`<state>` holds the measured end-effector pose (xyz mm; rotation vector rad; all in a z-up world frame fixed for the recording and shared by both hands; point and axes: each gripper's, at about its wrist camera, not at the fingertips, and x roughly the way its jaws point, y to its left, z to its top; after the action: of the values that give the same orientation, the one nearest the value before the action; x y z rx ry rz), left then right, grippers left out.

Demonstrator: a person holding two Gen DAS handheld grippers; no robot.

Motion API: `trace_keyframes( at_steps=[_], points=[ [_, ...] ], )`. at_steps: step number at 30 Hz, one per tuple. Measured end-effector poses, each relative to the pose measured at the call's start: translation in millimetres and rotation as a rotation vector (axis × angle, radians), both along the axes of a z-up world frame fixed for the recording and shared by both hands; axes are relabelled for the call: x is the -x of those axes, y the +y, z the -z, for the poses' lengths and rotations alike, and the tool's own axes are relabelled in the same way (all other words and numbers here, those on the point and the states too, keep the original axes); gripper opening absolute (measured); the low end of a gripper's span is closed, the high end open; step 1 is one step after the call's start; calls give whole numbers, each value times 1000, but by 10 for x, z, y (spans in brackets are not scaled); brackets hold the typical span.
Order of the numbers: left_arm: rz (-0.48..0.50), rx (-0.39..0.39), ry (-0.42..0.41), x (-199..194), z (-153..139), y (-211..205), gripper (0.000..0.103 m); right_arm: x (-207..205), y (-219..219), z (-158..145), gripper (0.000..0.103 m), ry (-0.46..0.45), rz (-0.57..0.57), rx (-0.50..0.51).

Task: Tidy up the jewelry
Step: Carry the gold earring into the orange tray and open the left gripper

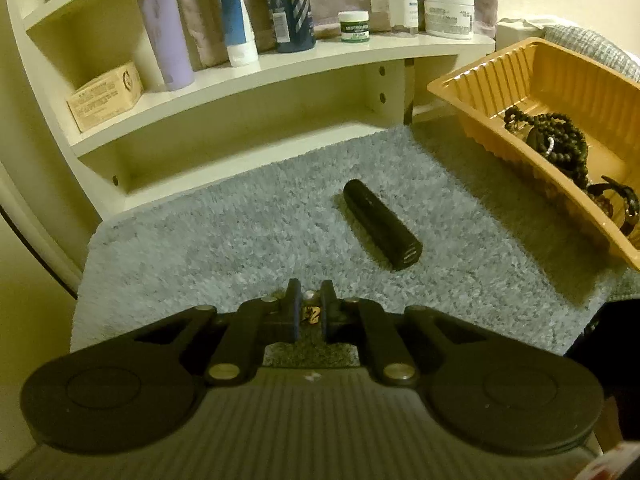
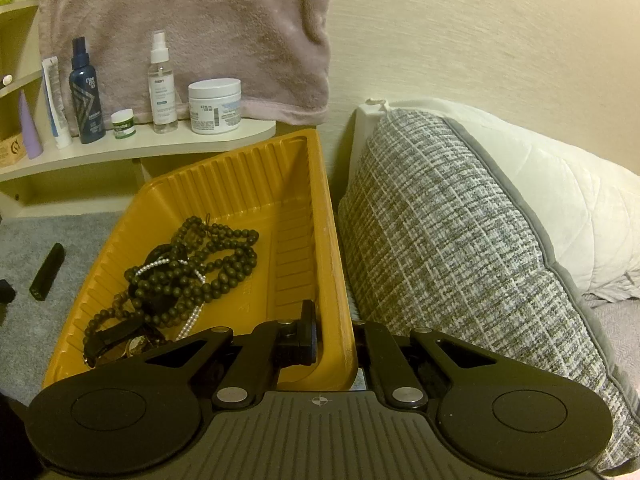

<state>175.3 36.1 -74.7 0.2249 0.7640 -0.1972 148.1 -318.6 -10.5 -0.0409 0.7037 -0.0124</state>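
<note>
Two views share one shaggy grey rug (image 1: 224, 232). Beyond it, at twelve o'clock, a smooth cream shelf (image 1: 248, 76) carries bottles and jars. At two o'clock sits a ribbed yellow plastic tray (image 2: 240, 184), its far corner cut off in the left view. A woven grey cushion (image 2: 448, 232) lies at three o'clock of the tray. A matte black cylinder (image 1: 382, 224) lies on the rug. Dark round beads (image 2: 200, 272) coil in the tray; what lies beneath them is hard to make out. The right hand-held gripper (image 2: 334, 336) is clamped on the tray's wall. The left hand-held gripper (image 1: 310, 312) pinches a small gold ring (image 1: 309, 313), blurred, low over the rug.
</note>
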Motion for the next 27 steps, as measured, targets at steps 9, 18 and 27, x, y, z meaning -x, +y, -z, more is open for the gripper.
trace_keyframes(
  at_steps=[9, 18, 27],
  points=[
    [33, 31, -12, 48, -145, -154, 8, -2, -3, -3, 4, 1, 0, -3],
    [77, 61, -37, 95, -300, -319, 8, -1, -4, -4, 4, 1, 1, -3],
    [143, 115, -71, 147, -501, -547, 8, -1, -5, -7, 4, 1, 1, -3]
  ],
)
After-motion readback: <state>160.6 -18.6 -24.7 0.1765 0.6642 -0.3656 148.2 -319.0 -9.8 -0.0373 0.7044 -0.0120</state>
